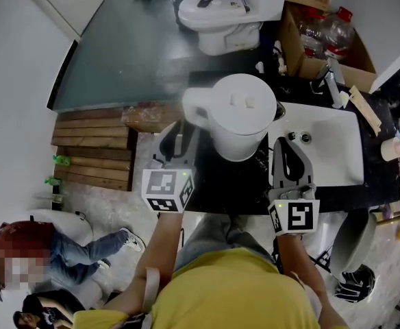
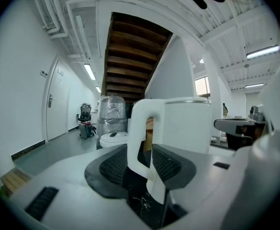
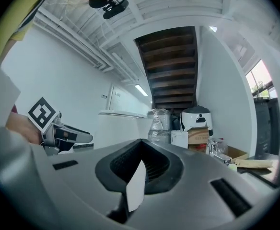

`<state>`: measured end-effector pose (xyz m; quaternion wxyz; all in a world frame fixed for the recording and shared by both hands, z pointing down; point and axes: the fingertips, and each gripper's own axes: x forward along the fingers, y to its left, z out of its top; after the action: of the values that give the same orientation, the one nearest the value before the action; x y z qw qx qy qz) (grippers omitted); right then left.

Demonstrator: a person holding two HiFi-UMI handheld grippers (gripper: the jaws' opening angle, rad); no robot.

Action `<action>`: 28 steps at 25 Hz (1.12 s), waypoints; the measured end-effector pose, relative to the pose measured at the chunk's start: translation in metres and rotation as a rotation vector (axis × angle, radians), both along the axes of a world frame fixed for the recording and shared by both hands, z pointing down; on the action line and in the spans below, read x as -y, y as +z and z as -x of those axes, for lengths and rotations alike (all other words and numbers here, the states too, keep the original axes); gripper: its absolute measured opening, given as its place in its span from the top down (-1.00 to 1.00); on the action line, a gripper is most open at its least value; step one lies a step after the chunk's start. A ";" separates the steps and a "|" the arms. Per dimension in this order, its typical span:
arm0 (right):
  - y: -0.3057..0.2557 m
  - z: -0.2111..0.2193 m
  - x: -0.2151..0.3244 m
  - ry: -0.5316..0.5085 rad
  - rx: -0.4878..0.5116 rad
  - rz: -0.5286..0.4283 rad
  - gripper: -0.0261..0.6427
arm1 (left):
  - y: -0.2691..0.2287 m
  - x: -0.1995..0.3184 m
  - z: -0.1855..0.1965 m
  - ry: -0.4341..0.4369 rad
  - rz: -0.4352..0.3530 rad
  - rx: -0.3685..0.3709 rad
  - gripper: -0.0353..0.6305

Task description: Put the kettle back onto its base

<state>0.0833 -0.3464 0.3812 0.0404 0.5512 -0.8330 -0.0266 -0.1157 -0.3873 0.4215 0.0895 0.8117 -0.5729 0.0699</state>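
Your kettle [image 1: 240,118] stands upright on the dark desk [image 1: 220,184], just left of the sink [image 1: 330,149]. Your left tool [image 1: 185,132] has its jaws apart, with the handle [image 2: 142,138] between them, unsqueezed. Your right tool [image 1: 289,153], jaws together and empty, hangs near the kettle's right side.

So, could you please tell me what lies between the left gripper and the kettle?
Nothing: the left gripper view shows the kettle handle inside the open claw of the left gripper.
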 end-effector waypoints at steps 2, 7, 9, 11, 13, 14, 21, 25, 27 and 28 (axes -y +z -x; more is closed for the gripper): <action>-0.004 0.003 -0.010 -0.017 0.001 -0.007 0.91 | -0.012 -0.012 -0.006 0.009 -0.021 -0.010 0.40; -0.016 0.007 -0.035 -0.050 0.005 -0.032 0.91 | -0.035 -0.044 -0.022 0.036 -0.059 -0.037 0.77; -0.022 0.008 -0.044 -0.060 0.007 -0.041 0.91 | -0.042 -0.057 -0.029 0.051 -0.066 -0.043 0.86; -0.026 0.008 -0.052 -0.070 0.011 -0.048 0.91 | -0.046 -0.069 -0.037 0.069 -0.066 -0.049 0.86; -0.031 0.008 -0.061 -0.081 0.016 -0.054 0.91 | -0.051 -0.081 -0.045 0.084 -0.066 -0.051 0.87; -0.033 0.008 -0.066 -0.088 0.017 -0.057 0.91 | -0.053 -0.088 -0.049 0.090 -0.068 -0.052 0.87; -0.049 0.007 -0.105 -0.148 0.010 -0.074 0.91 | -0.075 -0.140 -0.078 0.119 -0.095 -0.047 0.87; -0.057 0.009 -0.128 -0.177 0.018 -0.068 0.91 | -0.083 -0.166 -0.088 0.120 -0.107 -0.058 0.87; -0.060 0.010 -0.139 -0.191 0.017 -0.063 0.91 | -0.084 -0.176 -0.093 0.130 -0.106 -0.064 0.87; -0.060 0.012 -0.144 -0.202 0.012 -0.059 0.91 | -0.085 -0.181 -0.095 0.136 -0.105 -0.063 0.87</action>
<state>0.0717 -0.2022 0.3210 0.0165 0.4655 -0.8834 -0.0518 -0.0204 -0.2063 0.3366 0.0597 0.8541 -0.5162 0.0203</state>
